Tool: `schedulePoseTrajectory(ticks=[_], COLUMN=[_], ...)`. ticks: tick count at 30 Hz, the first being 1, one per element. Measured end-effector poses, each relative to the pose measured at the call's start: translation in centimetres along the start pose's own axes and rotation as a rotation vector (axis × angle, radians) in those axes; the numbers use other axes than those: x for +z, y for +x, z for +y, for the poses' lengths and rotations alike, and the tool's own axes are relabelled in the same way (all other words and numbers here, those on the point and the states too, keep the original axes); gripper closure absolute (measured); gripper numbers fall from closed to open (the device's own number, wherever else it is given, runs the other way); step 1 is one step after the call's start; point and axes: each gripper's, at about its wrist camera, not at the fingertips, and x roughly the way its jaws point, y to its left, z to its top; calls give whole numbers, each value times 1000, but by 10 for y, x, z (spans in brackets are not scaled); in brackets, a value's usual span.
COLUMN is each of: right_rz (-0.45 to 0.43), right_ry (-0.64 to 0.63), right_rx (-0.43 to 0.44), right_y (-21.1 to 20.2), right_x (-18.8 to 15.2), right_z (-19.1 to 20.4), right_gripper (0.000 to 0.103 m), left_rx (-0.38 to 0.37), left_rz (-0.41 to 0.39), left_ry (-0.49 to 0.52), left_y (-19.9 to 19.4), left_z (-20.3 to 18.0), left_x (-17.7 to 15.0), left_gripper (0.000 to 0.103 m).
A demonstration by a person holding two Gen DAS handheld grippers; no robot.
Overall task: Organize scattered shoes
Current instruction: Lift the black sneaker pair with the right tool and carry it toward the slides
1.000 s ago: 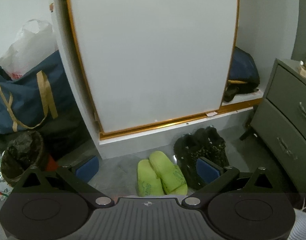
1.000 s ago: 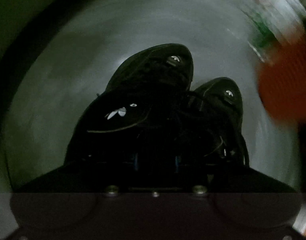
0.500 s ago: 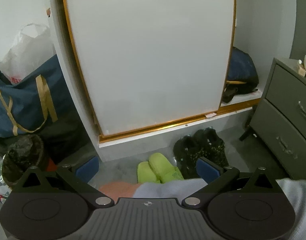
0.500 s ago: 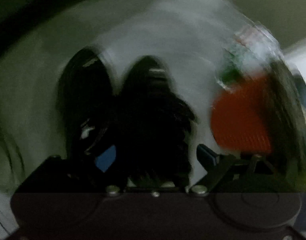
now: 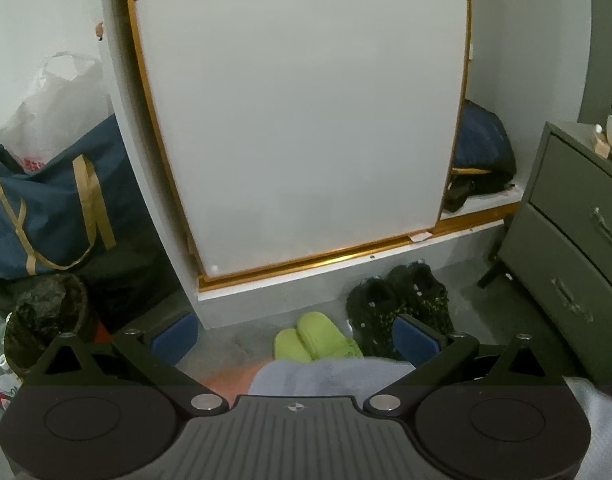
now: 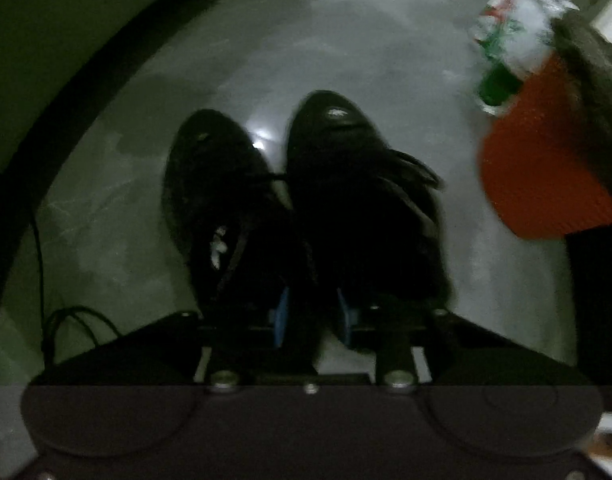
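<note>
In the right wrist view my right gripper is shut on the heel edges of a pair of black sneakers, toes pointing away, above the grey floor. In the left wrist view my left gripper is open and empty, held above the floor. Beyond it a pair of lime green slippers and a pair of black shoes sit side by side against the white cabinet base. A grey sleeve crosses below the left gripper and hides the slippers' heels.
A white gold-trimmed cabinet door fills the middle. A grey drawer unit stands right. A blue bag and a dark bin stand left. In the right wrist view an orange bin with a plastic wrapper is at the right.
The right gripper opened briefly, then closed again on the black sneakers, which now hang side by side. The grey sleeve moved in under the left gripper. The left gripper rose slightly.
</note>
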Motion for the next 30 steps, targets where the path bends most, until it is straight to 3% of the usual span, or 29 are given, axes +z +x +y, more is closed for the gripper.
schedulePoseTrajectory(ticks=[4, 5, 6, 9, 13, 17, 19, 20, 22, 25, 30], right_rz=[-14, 2, 30, 21, -60, 13, -10, -37, -95, -83, 30], right_ry=[-83, -97, -98, -70, -80, -33, -103, -143, -203, -254, -304], right_rx=[-8, -4, 11, 46, -21, -52, -114, -146, -190, -145, 12], right_y=[19, 25, 34, 34, 21, 25, 16, 10, -3, 4, 47], right_x=[3, 3, 4, 9, 7, 7, 4, 2, 0, 4, 18], right_z=[2, 1, -1, -7, -4, -4, 3, 6, 11, 5, -11], right_gripper=[77, 79, 89, 92, 93, 91, 69, 65, 43, 39, 40], left_rx=[-6, -6, -7, -9, -14, -21, -20, -20, -19, -33, -34], left_rz=[7, 10, 12, 8, -3, 1, 0, -1, -2, -1, 14], left_ry=[11, 14, 17, 13, 0, 9, 9, 9, 9, 20, 28], left_y=[3, 4, 4, 4, 1, 1, 1, 0, 0, 0, 7], left_z=[-5, -6, -7, -7, -3, -5, -6, -6, -7, -11, -13], left_x=[0, -1, -1, 0, 1, 0, 1, 1, 1, 1, -2], left_gripper=[0, 0, 0, 0, 0, 0, 0, 0, 0, 0, 0])
